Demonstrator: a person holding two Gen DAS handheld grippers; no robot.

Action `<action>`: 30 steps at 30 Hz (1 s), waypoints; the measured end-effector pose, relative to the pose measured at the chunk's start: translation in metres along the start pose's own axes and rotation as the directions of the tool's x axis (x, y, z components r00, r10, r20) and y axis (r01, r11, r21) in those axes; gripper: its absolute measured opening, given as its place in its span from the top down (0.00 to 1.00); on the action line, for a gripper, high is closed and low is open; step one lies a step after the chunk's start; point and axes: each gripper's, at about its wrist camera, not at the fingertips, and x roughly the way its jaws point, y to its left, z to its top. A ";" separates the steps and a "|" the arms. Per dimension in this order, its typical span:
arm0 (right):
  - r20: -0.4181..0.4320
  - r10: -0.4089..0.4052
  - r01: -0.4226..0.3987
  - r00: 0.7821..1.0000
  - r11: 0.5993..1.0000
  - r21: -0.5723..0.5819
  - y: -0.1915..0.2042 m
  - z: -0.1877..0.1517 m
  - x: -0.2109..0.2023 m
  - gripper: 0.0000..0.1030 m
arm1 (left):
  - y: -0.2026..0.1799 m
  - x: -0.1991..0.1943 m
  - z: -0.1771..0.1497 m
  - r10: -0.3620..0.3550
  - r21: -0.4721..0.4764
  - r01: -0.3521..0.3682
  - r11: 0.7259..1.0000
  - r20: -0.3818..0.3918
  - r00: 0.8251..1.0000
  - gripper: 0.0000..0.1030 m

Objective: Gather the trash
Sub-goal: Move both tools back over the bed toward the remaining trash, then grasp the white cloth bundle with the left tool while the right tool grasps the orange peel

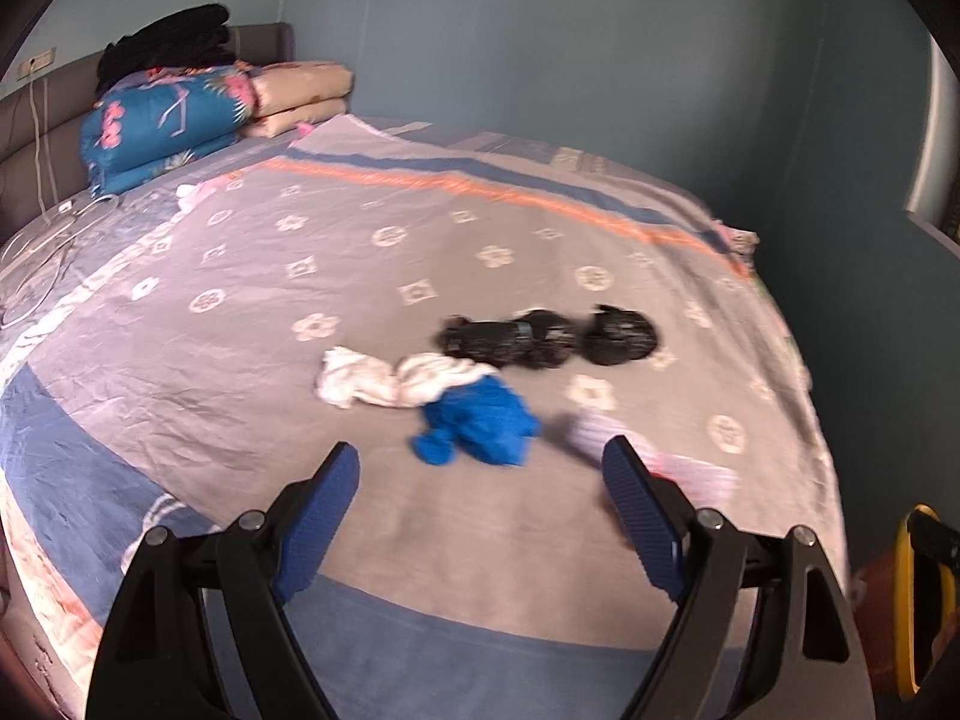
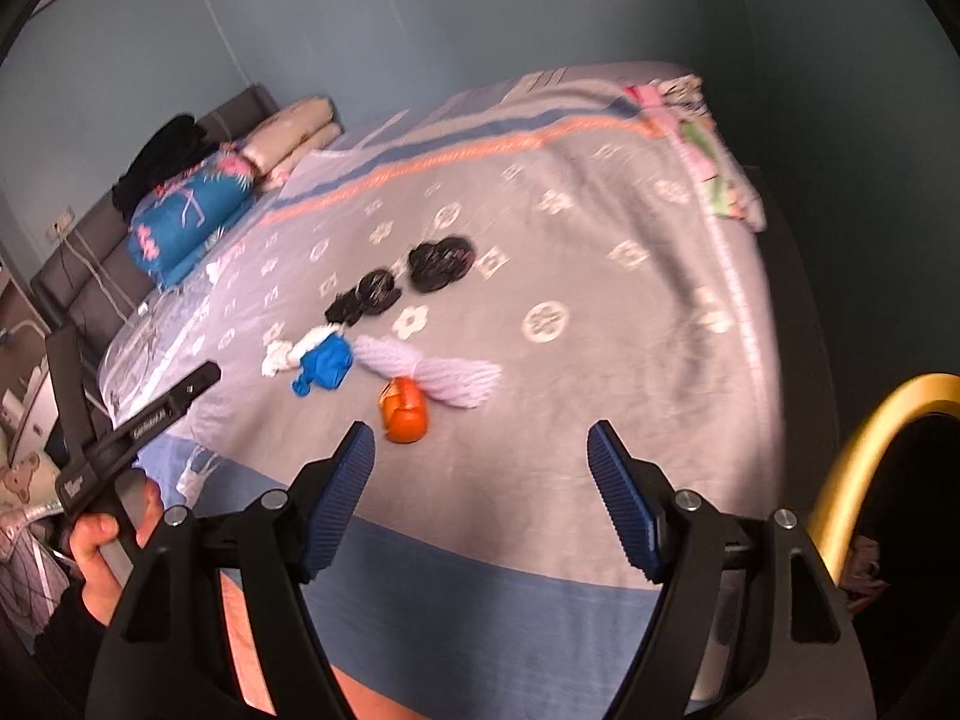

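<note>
Trash lies in a cluster on the grey patterned bed sheet (image 1: 210, 372). It holds crumpled black bags (image 1: 546, 336) (image 2: 441, 264), a white wad (image 1: 384, 381) (image 2: 279, 357), a blue wad (image 1: 477, 420) (image 2: 324, 363) and a pale lilac piece (image 1: 585, 429) (image 2: 432, 375). An orange piece (image 2: 405, 411) shows only in the right wrist view. My left gripper (image 1: 480, 453) hangs open just short of the blue wad, holding nothing. My right gripper (image 2: 480, 432) is open and empty, with the orange piece just beyond its left finger.
A yellow-rimmed bin (image 1: 906, 594) (image 2: 864, 438) stands off the bed's right side. Folded quilts (image 1: 162, 126), pillows (image 1: 300, 96) and black clothes (image 1: 168, 42) are stacked at the headboard, with a white cable (image 1: 42, 252) nearby. A hand (image 2: 99, 546) holds the left gripper at the left.
</note>
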 end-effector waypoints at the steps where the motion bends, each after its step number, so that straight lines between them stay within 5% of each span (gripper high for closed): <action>1: -0.010 0.003 -0.003 1.000 1.000 -0.004 0.004 0.000 0.008 0.32 | 0.005 0.006 0.001 0.007 -0.007 -0.007 1.000 -0.005 1.000 0.22; 20: -0.157 -0.039 0.022 0.987 0.993 -0.113 0.066 0.000 0.165 0.33 | 0.078 0.132 0.028 0.074 -0.094 -0.086 0.992 -0.117 0.990 0.23; 30: -0.223 -0.051 0.026 0.974 0.993 -0.115 0.070 0.004 0.206 0.44 | 0.066 0.179 0.034 0.008 -0.092 -0.026 0.995 -0.188 0.982 0.40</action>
